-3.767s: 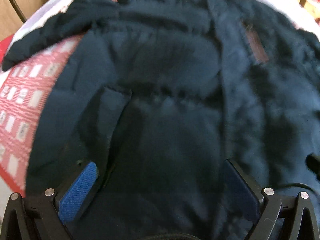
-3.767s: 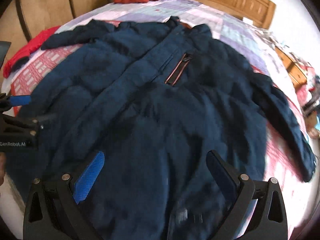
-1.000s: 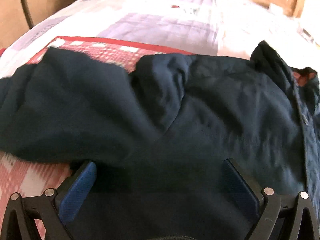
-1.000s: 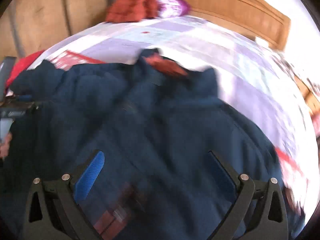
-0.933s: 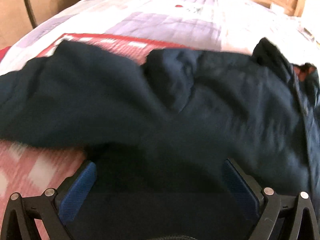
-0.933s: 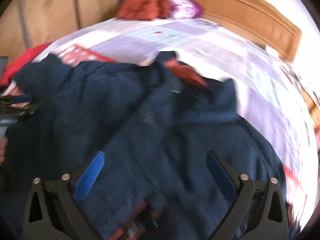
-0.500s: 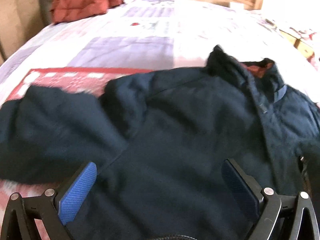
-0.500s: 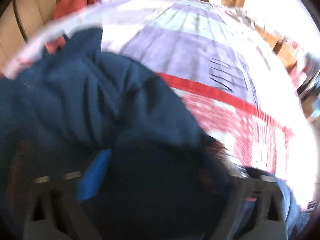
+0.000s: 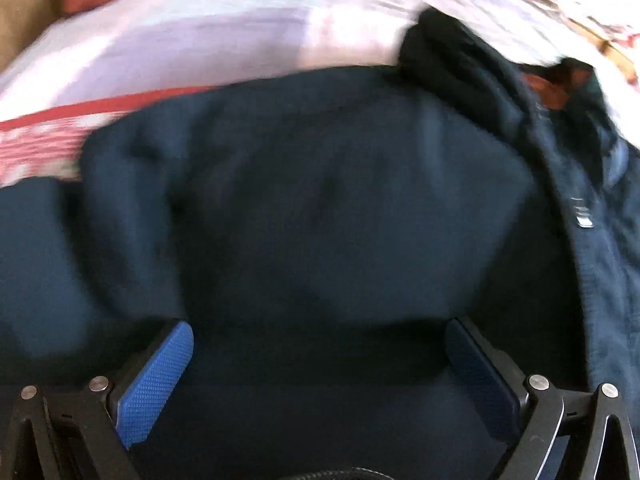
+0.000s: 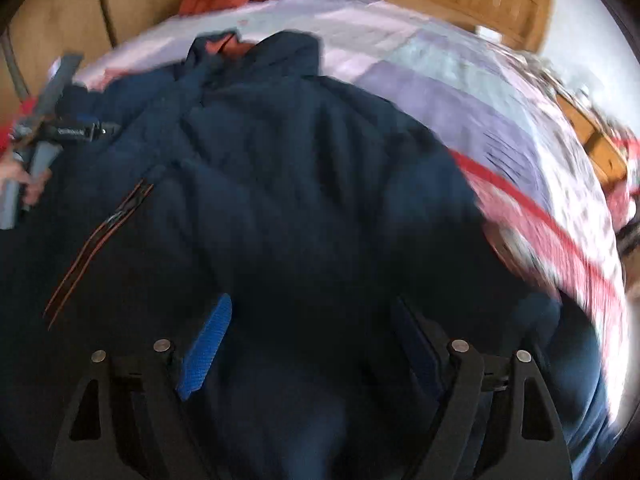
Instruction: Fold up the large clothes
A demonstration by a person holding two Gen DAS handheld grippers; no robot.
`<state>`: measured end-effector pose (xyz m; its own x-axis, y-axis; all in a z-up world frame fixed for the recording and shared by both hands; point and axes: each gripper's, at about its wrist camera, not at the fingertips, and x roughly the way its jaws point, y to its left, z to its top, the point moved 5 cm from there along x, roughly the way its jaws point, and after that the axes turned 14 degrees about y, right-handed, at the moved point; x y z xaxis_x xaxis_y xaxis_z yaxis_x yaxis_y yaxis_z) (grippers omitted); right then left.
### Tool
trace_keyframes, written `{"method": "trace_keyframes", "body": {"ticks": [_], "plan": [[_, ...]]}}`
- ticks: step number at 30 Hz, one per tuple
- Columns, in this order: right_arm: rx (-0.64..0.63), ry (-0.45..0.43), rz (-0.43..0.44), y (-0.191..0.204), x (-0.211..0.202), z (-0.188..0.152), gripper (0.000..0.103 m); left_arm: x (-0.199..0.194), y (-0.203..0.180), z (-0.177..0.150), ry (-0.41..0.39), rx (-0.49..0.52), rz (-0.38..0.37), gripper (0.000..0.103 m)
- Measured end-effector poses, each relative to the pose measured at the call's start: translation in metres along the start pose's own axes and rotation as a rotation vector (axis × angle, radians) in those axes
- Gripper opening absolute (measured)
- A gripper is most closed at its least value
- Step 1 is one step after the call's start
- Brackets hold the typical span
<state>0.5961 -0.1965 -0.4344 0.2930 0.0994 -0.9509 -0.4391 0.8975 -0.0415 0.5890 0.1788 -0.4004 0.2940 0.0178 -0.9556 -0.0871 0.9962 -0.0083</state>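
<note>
Jacket (image 10: 304, 184) lies spread on bed (image 10: 460, 92), no fold seen; all folding remains. Left gripper (image 9: 320, 364) and right gripper (image 10: 316, 344): jaws spread, holding nothing.

Left tool (image 9: 318, 354) spread wide over navy jacket (image 9: 320, 208); jacket spread on patterned bedspread (image 9: 240, 32).

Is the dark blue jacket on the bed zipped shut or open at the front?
Shut: the jacket's front panels meet along the placket.
</note>
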Motion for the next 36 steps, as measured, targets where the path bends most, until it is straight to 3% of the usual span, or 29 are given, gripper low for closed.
{"method": "trace_keyframes", "body": {"ticks": [3,6,10,14,16,22,25,27,31,34,36], "plan": [[0.032,0.029,-0.056,-0.016,-0.012,-0.043,0.085,-0.014,0.000,-0.006,-0.007,0.008,0.034,0.103],[0.045,0.027,-0.122,-0.015,-0.033,-0.067,0.085,-0.041,-0.027,-0.010,-0.074,0.066,0.013,0.103],[0.067,-0.062,-0.017,0.008,-0.051,-0.057,0.085,-0.078,-0.104,-0.009,-0.143,0.143,-0.083,0.103],[-0.060,0.030,0.015,0.039,-0.024,-0.073,0.085,-0.086,-0.186,-0.018,-0.109,0.234,-0.172,0.103],[-0.030,0.028,0.039,0.028,-0.022,-0.098,0.085,-0.086,-0.218,-0.025,-0.097,0.283,-0.189,0.103],[0.226,0.039,0.006,-0.054,-0.055,-0.162,0.086,-0.073,-0.302,-0.046,-0.058,0.394,-0.171,0.103],[0.400,0.008,-0.117,-0.117,-0.082,-0.197,0.086,-0.070,-0.336,-0.050,-0.058,0.419,-0.150,0.103],[0.534,-0.021,-0.147,-0.160,-0.097,-0.219,0.086,-0.071,-0.353,-0.054,-0.057,0.421,-0.145,0.103],[0.822,-0.052,-0.215,-0.251,-0.123,-0.287,0.086,-0.067,-0.371,-0.057,-0.072,0.410,-0.122,0.103],[1.003,-0.065,-0.211,-0.301,-0.136,-0.336,0.086,-0.040,-0.374,-0.057,-0.010,0.391,-0.102,0.103],[1.080,-0.065,-0.187,-0.328,-0.138,-0.366,0.086,-0.037,-0.372,-0.059,-0.045,0.376,-0.113,0.103]]}}
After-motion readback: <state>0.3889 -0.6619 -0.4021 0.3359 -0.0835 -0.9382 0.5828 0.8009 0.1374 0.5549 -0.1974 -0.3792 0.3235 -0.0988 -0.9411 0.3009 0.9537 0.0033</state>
